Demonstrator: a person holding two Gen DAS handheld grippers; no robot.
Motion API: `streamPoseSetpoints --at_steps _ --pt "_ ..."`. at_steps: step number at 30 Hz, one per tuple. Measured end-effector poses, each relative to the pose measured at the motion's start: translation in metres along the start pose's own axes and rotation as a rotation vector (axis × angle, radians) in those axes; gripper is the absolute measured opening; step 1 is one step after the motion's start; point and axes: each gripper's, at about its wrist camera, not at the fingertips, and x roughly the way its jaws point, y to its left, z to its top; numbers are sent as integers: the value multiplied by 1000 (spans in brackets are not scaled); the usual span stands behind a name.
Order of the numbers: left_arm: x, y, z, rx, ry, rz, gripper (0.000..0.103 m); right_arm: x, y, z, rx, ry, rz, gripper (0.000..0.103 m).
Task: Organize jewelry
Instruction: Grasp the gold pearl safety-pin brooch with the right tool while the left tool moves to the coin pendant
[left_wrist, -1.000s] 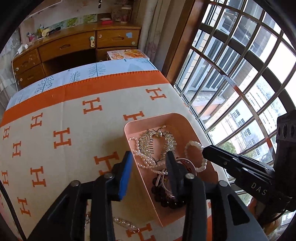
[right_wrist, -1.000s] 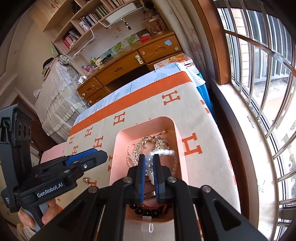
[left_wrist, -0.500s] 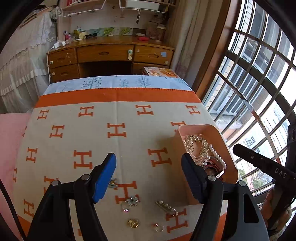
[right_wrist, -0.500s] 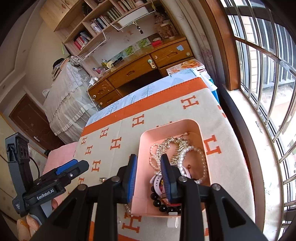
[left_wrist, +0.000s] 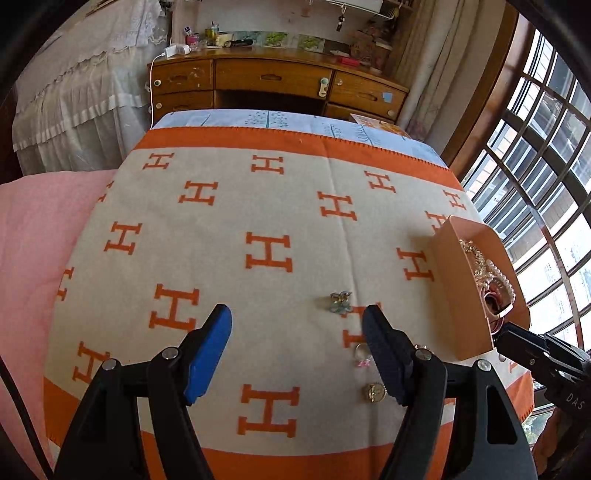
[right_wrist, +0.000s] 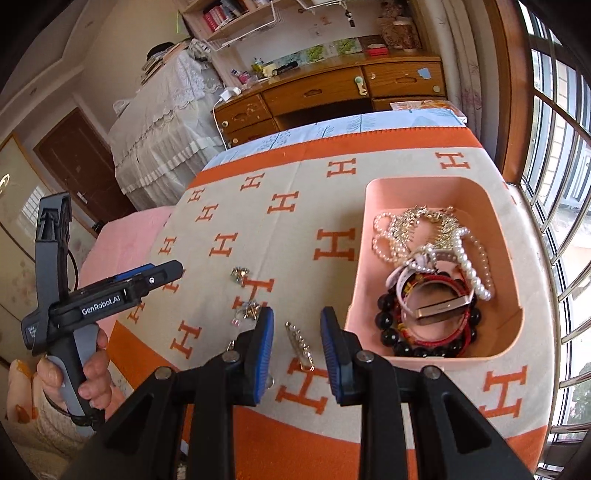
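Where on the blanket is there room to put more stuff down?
Bare blanket stretches from the pink tray across to the pink bedding. It is crowded beside the tray's near corner, where small clips lie loose. The tray is piled with bracelets.

Left gripper (left_wrist: 297, 332) jaws apart over blanket (left_wrist: 229, 229), pink tray (left_wrist: 458, 295) right

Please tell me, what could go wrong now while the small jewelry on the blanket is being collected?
1. The slim hair clip lies flat on the soft blanket below the open right gripper; the pads may pinch cloth instead.
2. The pink tray sits near the bed's window edge; a bump could push it off.
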Motion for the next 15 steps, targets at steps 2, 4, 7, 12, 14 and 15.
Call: streamPoseSetpoints --at_steps 2,4,7,12,14,15 --pt "4 4 -8 10 15 -8 72 8 7 -6 -26 25 -12 26" --pt "8 6 -15 28 29 -14 72 17 12 -13 -45 60 -23 26" --pt "12 2 -27 78 45 -30 72 29 20 -21 -88 109 -44 26" --pt "17 -12 -45 170 70 -72 72 42 32 -28 -152 138 -83 26" --pt "18 -18 -50 199 76 -92 72 47 34 -27 -165 142 -103 26" --pt "18 -20 -51 213 78 -104 72 50 35 -25 -175 147 -122 26"
